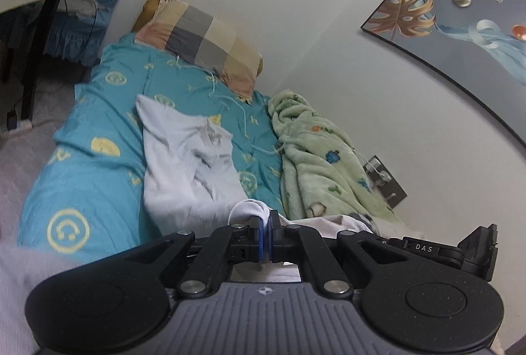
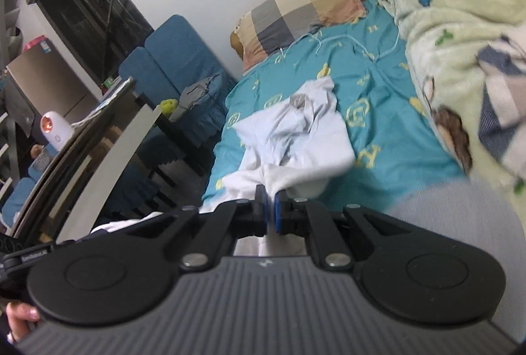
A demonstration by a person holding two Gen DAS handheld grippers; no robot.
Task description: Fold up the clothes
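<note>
Beside the teal sheet (image 1: 98,125) with yellow emblems: a pale white garment (image 1: 187,164), a beige-and-grey checked pillow (image 1: 203,39), a light green blanket (image 1: 315,151) with animal prints.

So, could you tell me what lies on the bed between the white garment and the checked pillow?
Only teal bedsheet with a thin white cord trailing across it separates the white garment from the checked pillow; both wrist views show it.
</note>
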